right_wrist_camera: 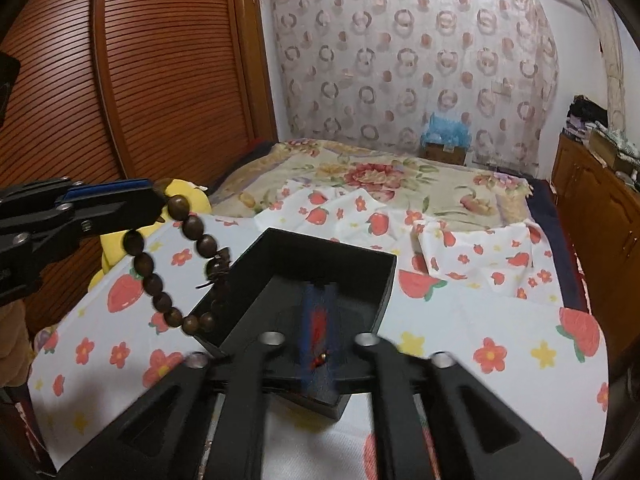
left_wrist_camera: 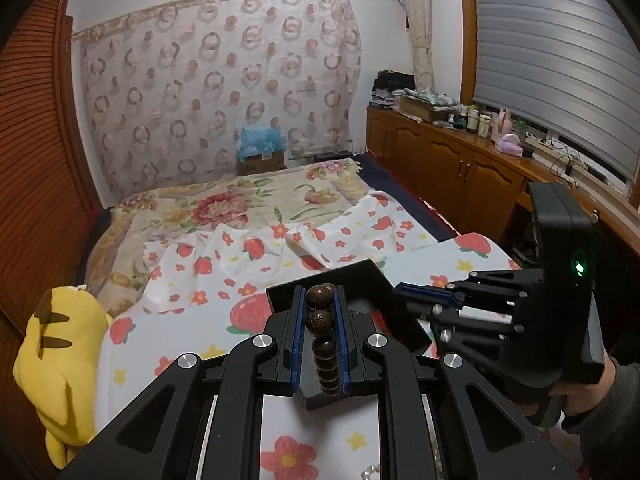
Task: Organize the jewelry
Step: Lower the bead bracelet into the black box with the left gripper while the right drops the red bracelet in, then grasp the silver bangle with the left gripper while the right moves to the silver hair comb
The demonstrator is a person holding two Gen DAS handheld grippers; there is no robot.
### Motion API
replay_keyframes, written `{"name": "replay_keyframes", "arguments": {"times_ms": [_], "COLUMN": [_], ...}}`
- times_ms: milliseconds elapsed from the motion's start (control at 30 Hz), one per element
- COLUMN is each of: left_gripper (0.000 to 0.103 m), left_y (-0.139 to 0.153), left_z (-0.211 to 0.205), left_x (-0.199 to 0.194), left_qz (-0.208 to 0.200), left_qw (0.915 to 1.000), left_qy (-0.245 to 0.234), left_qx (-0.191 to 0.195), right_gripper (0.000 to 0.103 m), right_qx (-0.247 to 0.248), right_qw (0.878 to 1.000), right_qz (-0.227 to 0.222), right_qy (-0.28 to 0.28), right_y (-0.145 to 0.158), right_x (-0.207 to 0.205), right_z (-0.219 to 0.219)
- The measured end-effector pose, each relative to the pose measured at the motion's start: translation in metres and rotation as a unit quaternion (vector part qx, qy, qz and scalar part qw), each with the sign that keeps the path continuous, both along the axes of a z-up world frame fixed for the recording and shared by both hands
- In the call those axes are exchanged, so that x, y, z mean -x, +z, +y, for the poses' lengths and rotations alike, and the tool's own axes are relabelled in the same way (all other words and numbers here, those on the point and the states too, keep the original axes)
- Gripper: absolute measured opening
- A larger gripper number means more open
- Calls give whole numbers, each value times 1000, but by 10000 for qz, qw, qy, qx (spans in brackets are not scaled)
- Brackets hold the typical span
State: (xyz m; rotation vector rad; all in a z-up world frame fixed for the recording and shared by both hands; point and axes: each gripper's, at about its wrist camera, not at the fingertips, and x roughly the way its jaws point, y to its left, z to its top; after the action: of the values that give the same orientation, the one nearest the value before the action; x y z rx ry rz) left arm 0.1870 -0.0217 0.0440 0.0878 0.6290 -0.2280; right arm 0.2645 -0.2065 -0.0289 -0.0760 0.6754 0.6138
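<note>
Bead bracelet held over the black box on the bed

The left claw [left_wrist_camera: 320, 320] is clenched on the wooden bead bracelet [right_wrist_camera: 180, 264], which dangles above the black box's [right_wrist_camera: 320, 256] left edge; whether the blurred right claw [right_wrist_camera: 318, 312] grips anything cannot be told.
</note>
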Motion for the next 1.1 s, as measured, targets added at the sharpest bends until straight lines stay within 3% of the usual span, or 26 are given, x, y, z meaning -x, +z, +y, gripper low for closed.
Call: {"name": "replay_keyframes", "arguments": {"times_ms": [33, 533, 967, 1100], "left_gripper": [12, 13, 39, 39], "left_y": [-1, -26, -27, -31], "left_z": [-1, -22, -12, -4], "left_x": [-4, -34, 28, 54], "left_qz": [22, 243, 131, 140], "left_qw": [10000, 9996, 9999, 9998], "left_qy": [5, 39, -55, -117], "left_qx": [0, -163, -82, 8], "right_gripper": [27, 27, 27, 31], "right_qx": [-35, -67, -77, -19], "right_qw": [10000, 9997, 9996, 9997], "right_qz": [-6, -235, -184, -98], "right_qy": [-1, 4, 195, 241], "right_y": [0, 7, -11, -21], "right_x": [2, 54, 137, 155], "right_z": [-2, -42, -57, -56]}}
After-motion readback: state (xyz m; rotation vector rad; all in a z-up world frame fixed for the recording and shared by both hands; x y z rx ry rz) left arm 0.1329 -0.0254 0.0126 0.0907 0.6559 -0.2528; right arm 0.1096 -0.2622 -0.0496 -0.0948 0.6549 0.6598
